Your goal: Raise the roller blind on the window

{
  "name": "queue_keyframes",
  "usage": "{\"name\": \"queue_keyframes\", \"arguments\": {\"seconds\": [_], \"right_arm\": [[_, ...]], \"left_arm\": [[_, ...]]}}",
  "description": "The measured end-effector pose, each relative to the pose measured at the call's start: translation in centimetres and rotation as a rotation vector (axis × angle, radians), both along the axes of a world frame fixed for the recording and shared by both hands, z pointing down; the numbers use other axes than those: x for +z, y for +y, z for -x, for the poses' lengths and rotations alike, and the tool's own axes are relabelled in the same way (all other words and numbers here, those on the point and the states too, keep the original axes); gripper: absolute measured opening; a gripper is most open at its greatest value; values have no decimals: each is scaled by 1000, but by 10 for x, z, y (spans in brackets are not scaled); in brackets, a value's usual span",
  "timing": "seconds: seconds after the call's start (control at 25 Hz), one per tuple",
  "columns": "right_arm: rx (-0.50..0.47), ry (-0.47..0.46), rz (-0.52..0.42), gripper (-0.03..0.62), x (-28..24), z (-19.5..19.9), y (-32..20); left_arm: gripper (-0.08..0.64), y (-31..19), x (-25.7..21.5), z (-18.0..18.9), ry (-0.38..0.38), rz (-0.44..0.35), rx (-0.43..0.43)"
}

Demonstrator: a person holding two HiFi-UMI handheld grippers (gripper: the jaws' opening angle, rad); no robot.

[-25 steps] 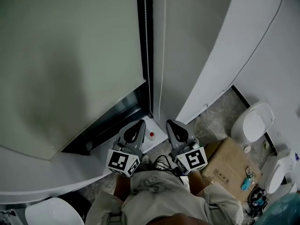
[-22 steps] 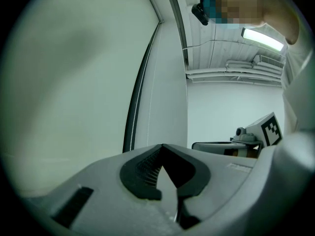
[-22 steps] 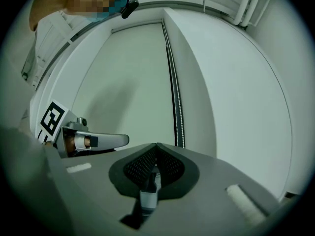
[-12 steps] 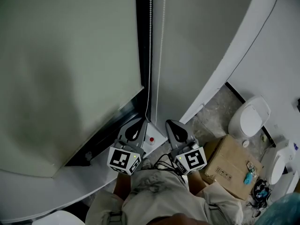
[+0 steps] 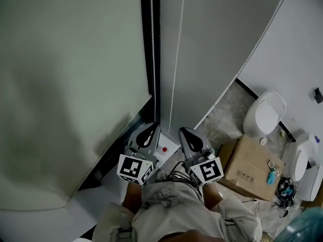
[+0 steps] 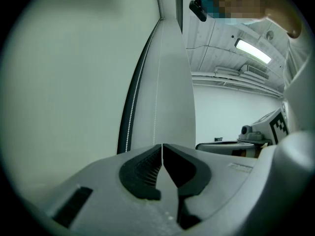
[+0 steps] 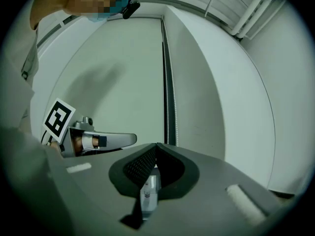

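Roller blind (image 5: 65, 84) hung low over the window (image 5: 120, 144), leaving only a dark strip of it uncovered beneath the bottom edge, as a person stood before it with a gripper in each hand. The bead chain (image 5: 153, 59) dropped in two strands beside the dark upright of the frame (image 5: 145, 14), just right of the blind, and reached down to the tip of the left gripper (image 5: 150, 129). That gripper's jaws had just been easing apart and stood at a hairline slit. One strand ran down towards the slit, but the pads were not seen pressing on it. The right gripper (image 5: 184, 133), just beside its partner and clear of the chain, had its jaws pressed together on nothing. The slackened left jaws suggested that one pull on the chain was over and that a fresh hold higher up would be needed. With so much fabric down, the raising looked barely begun.
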State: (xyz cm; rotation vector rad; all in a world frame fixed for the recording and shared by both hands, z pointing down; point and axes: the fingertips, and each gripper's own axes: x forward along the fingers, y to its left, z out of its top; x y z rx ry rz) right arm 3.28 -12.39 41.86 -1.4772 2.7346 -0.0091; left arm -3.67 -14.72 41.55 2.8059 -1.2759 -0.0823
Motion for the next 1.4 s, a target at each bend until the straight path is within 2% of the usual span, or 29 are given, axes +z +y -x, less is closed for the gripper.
{"name": "queue_keyframes", "arguments": {"seconds": [0.24, 0.8, 1.16, 1.4], "right_arm": [[21, 0, -11, 11, 0, -2, -3], [-50, 31, 19, 11, 11, -12, -22], [-75, -15, -7, 11, 9, -13, -32], [-66, -7, 11, 11, 12, -14, -35]], "left_arm": [[26, -12, -4, -6, -1, -12, 29], [55, -44, 2, -27, -5, -11, -3], [78, -65, 8, -35, -18, 0, -6], [92, -77, 9, -39, -16, 3, 2]]}}
